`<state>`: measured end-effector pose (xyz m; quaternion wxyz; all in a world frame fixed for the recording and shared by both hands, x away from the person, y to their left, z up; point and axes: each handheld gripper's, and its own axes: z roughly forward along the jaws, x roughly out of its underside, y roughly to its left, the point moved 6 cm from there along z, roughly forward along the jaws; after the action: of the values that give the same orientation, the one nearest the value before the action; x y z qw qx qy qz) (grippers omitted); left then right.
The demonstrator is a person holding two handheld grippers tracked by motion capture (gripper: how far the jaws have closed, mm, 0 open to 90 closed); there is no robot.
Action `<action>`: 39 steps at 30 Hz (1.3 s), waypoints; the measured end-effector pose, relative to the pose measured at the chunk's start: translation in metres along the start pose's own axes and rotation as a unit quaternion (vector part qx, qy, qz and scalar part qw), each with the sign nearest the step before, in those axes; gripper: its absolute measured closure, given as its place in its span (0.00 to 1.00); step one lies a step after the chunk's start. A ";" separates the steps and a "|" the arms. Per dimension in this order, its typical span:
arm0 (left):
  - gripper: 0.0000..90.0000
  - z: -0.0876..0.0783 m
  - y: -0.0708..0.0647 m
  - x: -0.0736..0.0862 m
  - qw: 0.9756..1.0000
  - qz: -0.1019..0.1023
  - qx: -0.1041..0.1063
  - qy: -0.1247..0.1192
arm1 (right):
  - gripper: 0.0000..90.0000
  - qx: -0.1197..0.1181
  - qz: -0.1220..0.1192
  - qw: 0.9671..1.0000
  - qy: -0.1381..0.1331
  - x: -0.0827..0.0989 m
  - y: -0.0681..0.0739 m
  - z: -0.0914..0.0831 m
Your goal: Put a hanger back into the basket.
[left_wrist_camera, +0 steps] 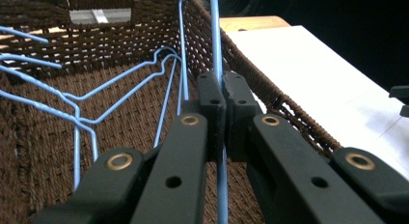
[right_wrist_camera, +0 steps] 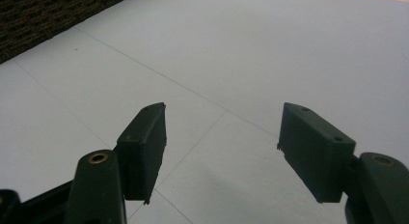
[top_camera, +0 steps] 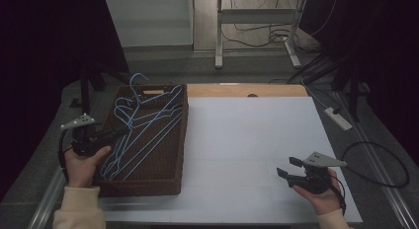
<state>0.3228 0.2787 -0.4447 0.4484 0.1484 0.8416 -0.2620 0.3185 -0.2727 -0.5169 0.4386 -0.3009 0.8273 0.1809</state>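
A dark wicker basket (top_camera: 184,121) stands on the left of the white table and holds several light-blue wire hangers (top_camera: 143,125). My left gripper (top_camera: 121,132) reaches into it from the left. In the left gripper view its pads (left_wrist_camera: 223,84) are pressed together on the thin wire of one blue hanger (left_wrist_camera: 215,35), which runs up between them near the basket's right wall (left_wrist_camera: 251,64). More hangers (left_wrist_camera: 120,84) lie on the woven floor. At the table's front right my right gripper (top_camera: 289,166) hovers low, open with nothing between its jaws (right_wrist_camera: 224,137).
The white table surface (right_wrist_camera: 241,50) spreads between the basket and my right gripper. A wooden strip (top_camera: 247,90) runs along the far edge. Beyond it are a white power strip (top_camera: 339,118), cables (top_camera: 380,165) and a desk frame (top_camera: 257,21) on the floor. The basket's corner (right_wrist_camera: 38,11) lies far left.
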 end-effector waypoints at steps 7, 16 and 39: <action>0.97 0.003 0.003 0.002 1.000 -0.001 0.009 0.016 | 0.38 0.000 0.002 1.000 0.000 0.000 0.000 0.000; 0.97 0.010 0.008 0.008 0.999 0.001 0.009 0.047 | 0.38 -0.005 -0.001 1.000 -0.001 0.000 0.002 0.001; 0.97 0.029 0.039 0.028 0.982 -0.006 -0.073 0.174 | 0.38 -0.006 -0.002 1.000 -0.002 -0.001 0.003 0.001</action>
<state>0.3457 0.2949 -0.4937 0.3032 0.1539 0.9244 -0.1727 0.3174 -0.2697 -0.5164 0.4390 -0.3050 0.8246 0.1850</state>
